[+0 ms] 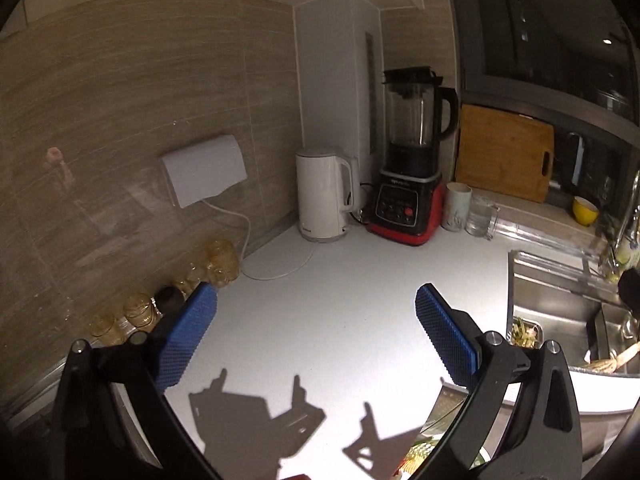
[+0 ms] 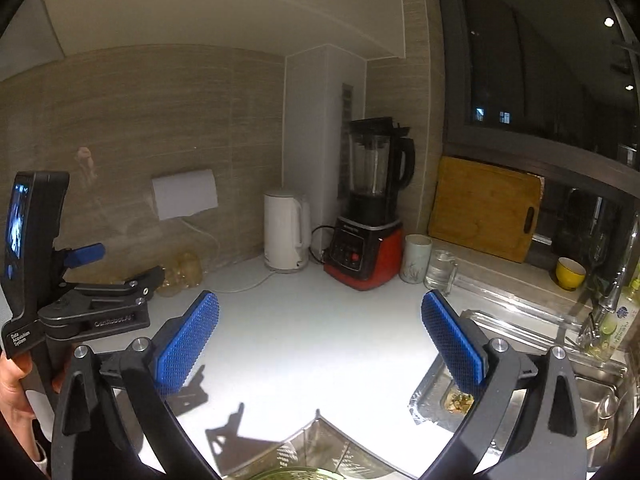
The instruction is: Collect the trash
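My left gripper [image 1: 316,290] stands open above the white countertop [image 1: 340,300], nothing between its blue pads [image 1: 188,336]. In the right wrist view it shows at the left edge as a black tool [image 2: 120,268] held by a hand [image 2: 16,376]. My right gripper [image 2: 320,300] is open and empty too, over the same counter. A crumpled foil tray with food scraps [image 2: 430,396] lies beside the sink, just under the right finger; its scraps show in the left wrist view [image 1: 524,332]. A foil container [image 2: 312,448] peeks in at the bottom edge, below both grippers.
At the back stand a white kettle [image 1: 324,196], a black-and-red blender [image 1: 408,184], a cup [image 1: 456,206], a glass mug [image 1: 482,216] and a wooden cutting board [image 1: 504,152]. Amber glasses [image 1: 218,260] line the left wall. The steel sink [image 1: 560,300] lies on the right, a yellow bowl [image 1: 585,210] behind it.
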{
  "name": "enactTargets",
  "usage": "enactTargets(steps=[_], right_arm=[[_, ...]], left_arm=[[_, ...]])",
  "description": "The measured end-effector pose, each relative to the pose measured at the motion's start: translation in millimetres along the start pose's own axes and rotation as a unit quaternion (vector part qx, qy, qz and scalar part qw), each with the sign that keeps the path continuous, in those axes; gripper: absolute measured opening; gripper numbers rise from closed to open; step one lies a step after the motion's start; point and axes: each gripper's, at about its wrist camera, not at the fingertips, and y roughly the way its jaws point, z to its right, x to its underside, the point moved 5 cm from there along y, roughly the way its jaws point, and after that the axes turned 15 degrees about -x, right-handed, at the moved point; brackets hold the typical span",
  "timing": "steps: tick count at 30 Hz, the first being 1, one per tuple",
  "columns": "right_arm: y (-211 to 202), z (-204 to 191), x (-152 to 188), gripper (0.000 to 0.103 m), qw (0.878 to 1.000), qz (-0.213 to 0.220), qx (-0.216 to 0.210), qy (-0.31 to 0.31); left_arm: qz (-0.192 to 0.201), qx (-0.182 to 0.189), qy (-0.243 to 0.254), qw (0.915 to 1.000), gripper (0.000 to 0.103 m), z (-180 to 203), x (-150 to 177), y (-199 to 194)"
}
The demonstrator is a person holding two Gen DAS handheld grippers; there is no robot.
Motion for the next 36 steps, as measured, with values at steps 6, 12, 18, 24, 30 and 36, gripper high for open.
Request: enactTargets(steps=[6, 12, 18, 24, 30, 36], right_arm=[[3.9, -6.9, -1.0, 0.101, 1.000, 0.001, -0.001, -0.006], [4.7, -10.4, 1.6, 0.101, 1.000, -0.004, 0.002, -0.009], [3.8, -10.3, 1.7, 0.101, 1.000, -0.005, 0.005, -0.008], [3.6, -10.3, 2.5, 0.101, 1.000, -0.006, 0.005, -0.006], [2.5, -9.0, 3.2, 0.101, 1.000, -0.005, 0.008, -0.003], [3.8, -7.4, 3.7, 0.101, 1.000, -0.008, 0.009, -0.003]], left_arm=[[0.003, -0.010, 0.004, 0.9999, 0.095, -1.6, -1.8, 3.2], [-0.002, -0.008, 0.000, 1.0000, 0.095, -2.9, -1.7, 5.4], [-0.005, -0.009, -0.002, 0.9999, 0.095, -4.0, -0.4, 6.0], [-0.007, -0.012, -0.001, 0.9999, 0.095, -4.3, 0.0, 9.0], [-0.012, -0.011, -0.003, 0.9999, 0.095, -3.6, 2.8, 9.2], [-0.016, -0.015, -0.001, 0.9997, 0.095, -3.7, 3.1, 11.9]])
